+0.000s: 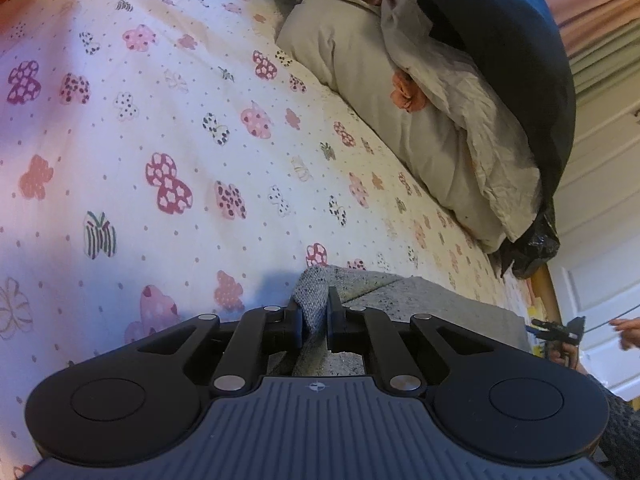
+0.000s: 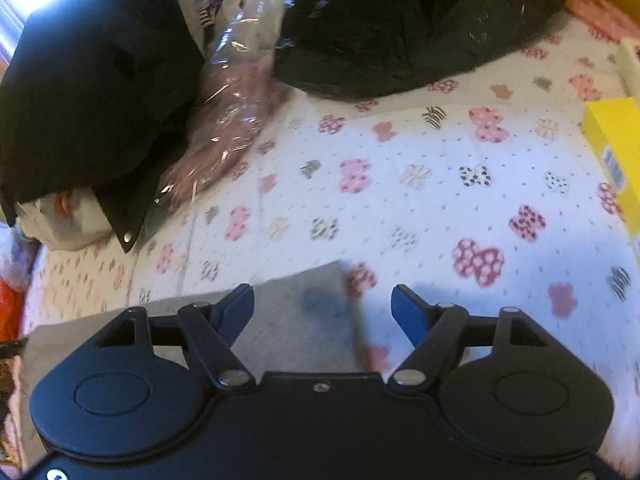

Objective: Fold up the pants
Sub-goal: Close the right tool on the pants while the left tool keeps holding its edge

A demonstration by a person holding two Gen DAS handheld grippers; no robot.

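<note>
While the work is at the gripping stage, these lines give what shows now.

Step in hand: taking hold of the grey pants (image 1: 400,292) at two places before a fold; I judge the task is near its beginning.

Pants, place: they lie flat on the butterfly-print bed sheet (image 1: 160,120), at the near edge of both views, one corner (image 2: 320,280) reaching out toward the middle of the bed.

Left gripper (image 1: 314,316): its jaws are pressed together on a raised fold of the grey cloth, which stands up between the pads.

Right gripper (image 2: 322,304): its jaws stand wide apart above the corner of the pants; no cloth is pressed between the blue fingers (image 2: 236,308).

Next move, my judgement: the right gripper should come down on the corner edge and close there, so that both holds can carry the cloth over together. If it closes too deep, it may catch the sheet too.

Count, pants: one garment.

Count, grippers: two; the right one shows small at the edge of the left wrist view.

Count, other things: one pale pillow (image 1: 360,64), one dark garment (image 2: 80,80) upon it, one black plastic bag (image 2: 400,20), one clear plastic wrap (image 2: 228,112), one yellow box (image 2: 616,148).
</note>
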